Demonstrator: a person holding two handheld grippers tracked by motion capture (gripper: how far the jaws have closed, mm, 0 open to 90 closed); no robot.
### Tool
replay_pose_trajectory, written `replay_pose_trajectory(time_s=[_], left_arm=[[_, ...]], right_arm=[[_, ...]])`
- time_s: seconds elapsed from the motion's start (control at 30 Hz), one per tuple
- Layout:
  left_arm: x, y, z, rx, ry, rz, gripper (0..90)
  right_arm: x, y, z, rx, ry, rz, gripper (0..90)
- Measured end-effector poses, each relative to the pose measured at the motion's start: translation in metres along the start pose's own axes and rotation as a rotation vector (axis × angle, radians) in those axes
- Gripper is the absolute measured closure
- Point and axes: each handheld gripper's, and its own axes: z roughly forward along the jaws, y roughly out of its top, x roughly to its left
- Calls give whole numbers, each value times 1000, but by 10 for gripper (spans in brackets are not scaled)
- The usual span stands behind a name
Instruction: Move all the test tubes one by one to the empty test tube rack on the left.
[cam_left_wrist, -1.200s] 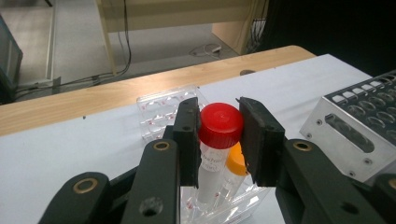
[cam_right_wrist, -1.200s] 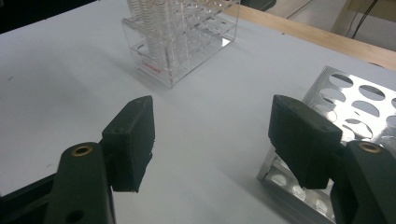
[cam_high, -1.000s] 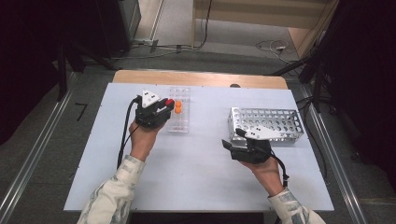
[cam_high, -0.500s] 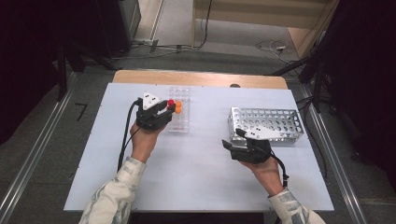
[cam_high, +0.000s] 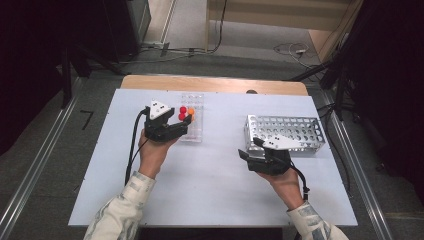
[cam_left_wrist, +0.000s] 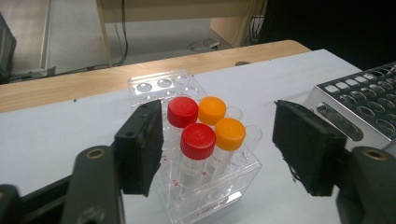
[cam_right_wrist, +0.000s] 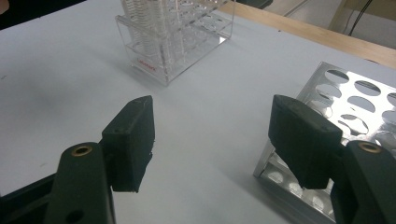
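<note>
A clear plastic rack (cam_left_wrist: 205, 196) holds two red-capped tubes (cam_left_wrist: 198, 140) and two orange-capped tubes (cam_left_wrist: 229, 133), all upright. My left gripper (cam_left_wrist: 219, 140) stands open around them; its jaws have just been opening and neither pad touches a tube. From above, the left gripper (cam_high: 184, 125) sits at the rack's (cam_high: 195, 131) near left side. My right gripper (cam_right_wrist: 215, 135) is open over bare table with nothing between its jaws. It rests at the near left corner of a perforated metal rack (cam_right_wrist: 355, 102), and from above the right gripper (cam_high: 247, 156) lies beside that rack (cam_high: 290, 132).
The white tabletop (cam_high: 210, 190) has free room in front and between the two racks. A wooden strip (cam_high: 215, 84) runs along its far edge. Cables trail from both grippers toward the person's sleeves.
The left gripper's jaws have spread apart at the clear rack, while the hand has hardly shifted. The right hand and gripper have not moved.
</note>
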Motion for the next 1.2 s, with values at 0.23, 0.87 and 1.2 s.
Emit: replay_pose_trajectory(time_s=[0.23,0.87,1.2], left_arm=[[-6,-6,-9,9,11,18,227],[3,-35,-35,28,33,-10,214],[-6,-44,-47,18,23,10,207]], right_arm=[[-3,-2,1,8,-5,8,292],[-6,-4,-3,-6,-15,12,281],[-11,-10,-11,-14,-23,22,275]])
